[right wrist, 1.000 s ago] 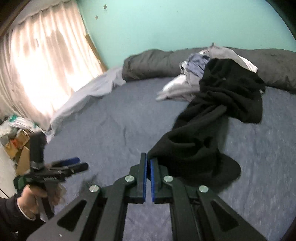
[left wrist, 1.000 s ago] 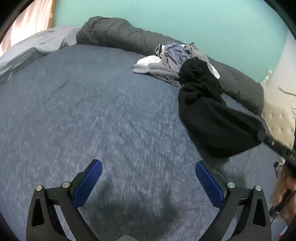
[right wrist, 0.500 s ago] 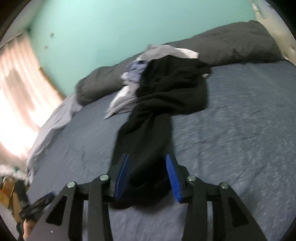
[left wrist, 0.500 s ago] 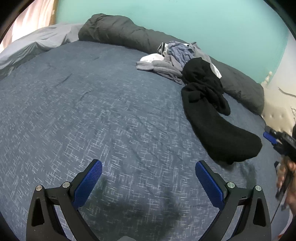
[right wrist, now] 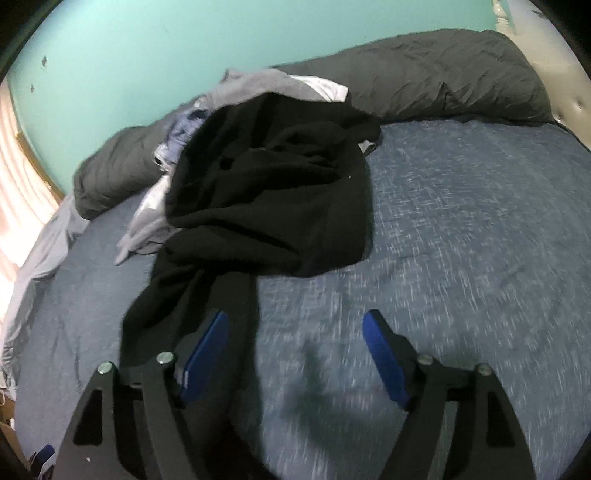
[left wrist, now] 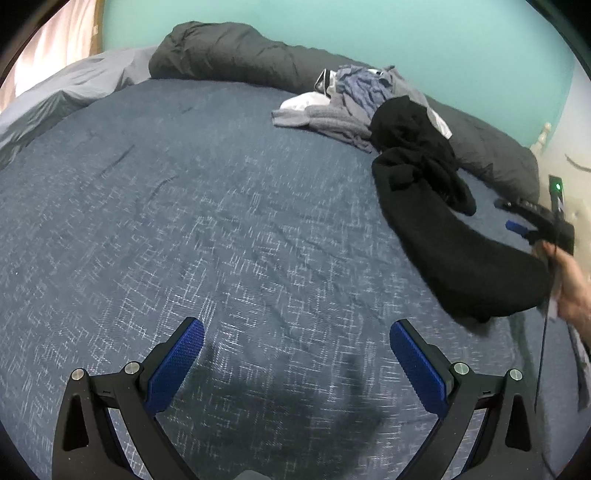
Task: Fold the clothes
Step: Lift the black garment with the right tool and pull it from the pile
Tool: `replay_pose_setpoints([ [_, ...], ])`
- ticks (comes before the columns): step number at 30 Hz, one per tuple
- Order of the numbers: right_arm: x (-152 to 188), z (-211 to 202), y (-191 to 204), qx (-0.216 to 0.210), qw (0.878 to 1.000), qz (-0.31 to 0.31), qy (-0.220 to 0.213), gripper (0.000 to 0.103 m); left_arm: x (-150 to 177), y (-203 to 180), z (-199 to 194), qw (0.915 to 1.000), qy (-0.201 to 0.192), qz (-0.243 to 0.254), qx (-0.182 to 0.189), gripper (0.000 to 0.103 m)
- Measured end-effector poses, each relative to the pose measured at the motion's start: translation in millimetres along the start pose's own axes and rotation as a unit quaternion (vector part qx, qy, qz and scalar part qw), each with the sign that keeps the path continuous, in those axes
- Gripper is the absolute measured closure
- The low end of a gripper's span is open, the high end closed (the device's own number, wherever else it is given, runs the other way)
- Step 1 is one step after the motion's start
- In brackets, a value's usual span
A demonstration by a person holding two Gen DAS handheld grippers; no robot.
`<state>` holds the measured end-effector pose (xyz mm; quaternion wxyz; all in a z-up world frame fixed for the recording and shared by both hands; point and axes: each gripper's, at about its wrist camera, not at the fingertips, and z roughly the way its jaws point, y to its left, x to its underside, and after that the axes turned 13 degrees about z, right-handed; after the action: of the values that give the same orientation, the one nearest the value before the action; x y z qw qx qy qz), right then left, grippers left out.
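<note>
The blue bedspread [left wrist: 207,206] fills most of both views; the whole left and centre of the left wrist view is bare, flat fabric w/ only faint creases, so lots of open room there. Its far edge meets a dark grey duvet roll [left wrist: 236,55] running across the top under the teal wall [left wrist: 406,33]; a pale grey sheet [left wrist: 70,92] bunches at upper left by the curtain.

The black garment [right wrist: 273,192] is next in size: bulk heaped mid-frame in the right wrist view, one long narrow part trailing down toward lower left of that frame. In the left wrist view its long axis runs diagonally, upper centre-right to the right edge, far end lapping onto the clothes pile [left wrist: 354,99] of grey, blue and white items.

Left gripper [left wrist: 297,363] spread wide, nothing between the pads, over bare bedspread at bottom centre, well apart from the garment.

Right gripper [right wrist: 295,354] also spread wide, gripping nothing; its left finger [right wrist: 207,354] overlaps the trailing black strip, contact unclear. A hand [left wrist: 570,288] holds it at right edge.
</note>
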<state>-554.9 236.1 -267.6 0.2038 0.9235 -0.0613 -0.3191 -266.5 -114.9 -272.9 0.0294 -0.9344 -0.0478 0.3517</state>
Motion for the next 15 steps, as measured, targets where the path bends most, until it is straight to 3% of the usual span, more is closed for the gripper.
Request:
replay_pose_setpoints([
  [11,-41.4,77.8,-15.2,0.047,0.998,0.037,-0.004,0.019,1.0,7.2,11.2,0.9999,0.010,0.004,-0.007,0.000],
  [15,-48.8,93.3,-32.4,0.041,0.997,0.071,0.001,0.019,2.3,5.4,14.0,0.9999,0.014,0.008,-0.005,0.000],
])
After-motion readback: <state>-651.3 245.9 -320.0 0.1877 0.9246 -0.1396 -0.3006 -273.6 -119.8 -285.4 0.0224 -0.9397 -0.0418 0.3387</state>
